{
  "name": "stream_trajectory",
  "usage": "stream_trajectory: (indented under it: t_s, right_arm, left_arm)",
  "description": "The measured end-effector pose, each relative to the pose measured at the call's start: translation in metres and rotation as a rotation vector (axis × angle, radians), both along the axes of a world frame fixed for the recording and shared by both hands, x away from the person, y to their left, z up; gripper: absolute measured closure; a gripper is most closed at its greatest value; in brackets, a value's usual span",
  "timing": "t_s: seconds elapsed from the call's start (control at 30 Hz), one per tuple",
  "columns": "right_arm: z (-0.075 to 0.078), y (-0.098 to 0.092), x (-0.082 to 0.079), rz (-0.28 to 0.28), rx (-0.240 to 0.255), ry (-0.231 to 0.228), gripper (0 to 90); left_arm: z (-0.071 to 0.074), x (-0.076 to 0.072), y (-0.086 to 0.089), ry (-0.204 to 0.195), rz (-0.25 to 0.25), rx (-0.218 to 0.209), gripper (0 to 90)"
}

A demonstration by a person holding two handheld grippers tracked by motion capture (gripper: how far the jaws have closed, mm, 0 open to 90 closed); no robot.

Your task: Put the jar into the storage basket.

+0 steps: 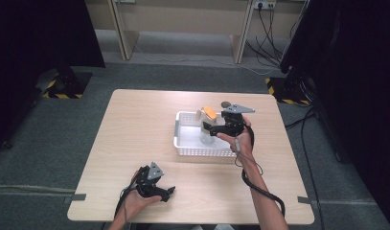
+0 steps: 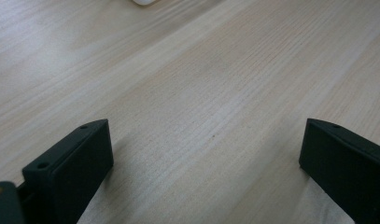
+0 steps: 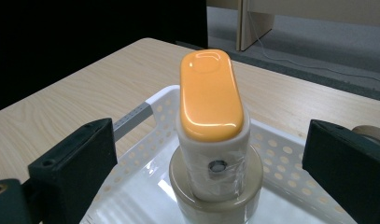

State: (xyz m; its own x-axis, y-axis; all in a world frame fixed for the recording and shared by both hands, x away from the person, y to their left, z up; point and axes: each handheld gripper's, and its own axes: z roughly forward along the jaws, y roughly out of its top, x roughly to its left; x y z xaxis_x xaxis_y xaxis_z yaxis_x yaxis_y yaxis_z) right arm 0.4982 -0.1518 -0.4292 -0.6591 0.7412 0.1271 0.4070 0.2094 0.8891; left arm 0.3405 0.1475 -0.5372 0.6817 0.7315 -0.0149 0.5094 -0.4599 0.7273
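My left gripper [image 1: 169, 190] sits nearest me, low over the table [image 1: 135, 124] by its front edge, w/ my left hand [image 1: 135, 201] wrapped round the body and the cable trailing back along my forearm. In the left gripper view its two black jaws stand wide apart w/ nothing btwn them, just bare pale wood grain under them and a small white corner of sthg at the top edge. Further out, right of centre, my right hand [image 1: 240, 141] holds the right gripper [image 1: 205, 127] over the white perforated basket [image 1: 183, 139], grey three-cornered plate on top, jaws pointing toward the table's left side. The basket sits on the table, slightly right of the middle, well apart from my left gripper. Standing upright inside it, at its right-hand part, is the pump bottle [image 3: 215, 186]: beige round collar, cream neck under clear wrap, orange oblong pump top [image 3: 211, 95]. In the right gripper view the bottle stands btwn my jaws but they're spread wide, a clear gap each side, pads not touching it; so this gripper has hold of nothing. Beyond the basket's far rim is more tabletop, then grey carpet, wooden desk legs and dark curtains at both sides.
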Motion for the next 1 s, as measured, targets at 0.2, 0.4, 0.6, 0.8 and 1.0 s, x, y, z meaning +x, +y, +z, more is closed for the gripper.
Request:
stream_trajectory:
  t_s: [0.2, 0.4, 0.6, 0.8, 1.0]
  right_arm:
    - [-0.001, -0.003, -0.006, 0.0, 0.006, 0.005, 3.4]
    - [0.0, -0.008, -0.014, -0.002, 0.014, -0.003, 3.7]
    - [0.001, -0.011, -0.022, 0.006, 0.019, -0.01, 4.0]
    - [0.003, -0.013, -0.033, 0.019, 0.029, -0.025, 4.5]
    - [0.004, -0.012, -0.041, 0.035, 0.034, -0.03, 4.8]
  left_arm:
    - [0.0, 0.0, 0.0, 0.0, -0.001, 0.002, 1.9]
    - [0.0, 0.0, 0.0, 0.001, -0.001, 0.002, 1.9]
    - [0.0, 0.0, 0.0, 0.001, -0.001, 0.002, 1.9]
    - [0.0, 0.0, 0.0, 0.001, -0.001, 0.002, 1.9]
    - [0.0, 0.0, 0.0, 0.001, -0.001, 0.002, 1.9]
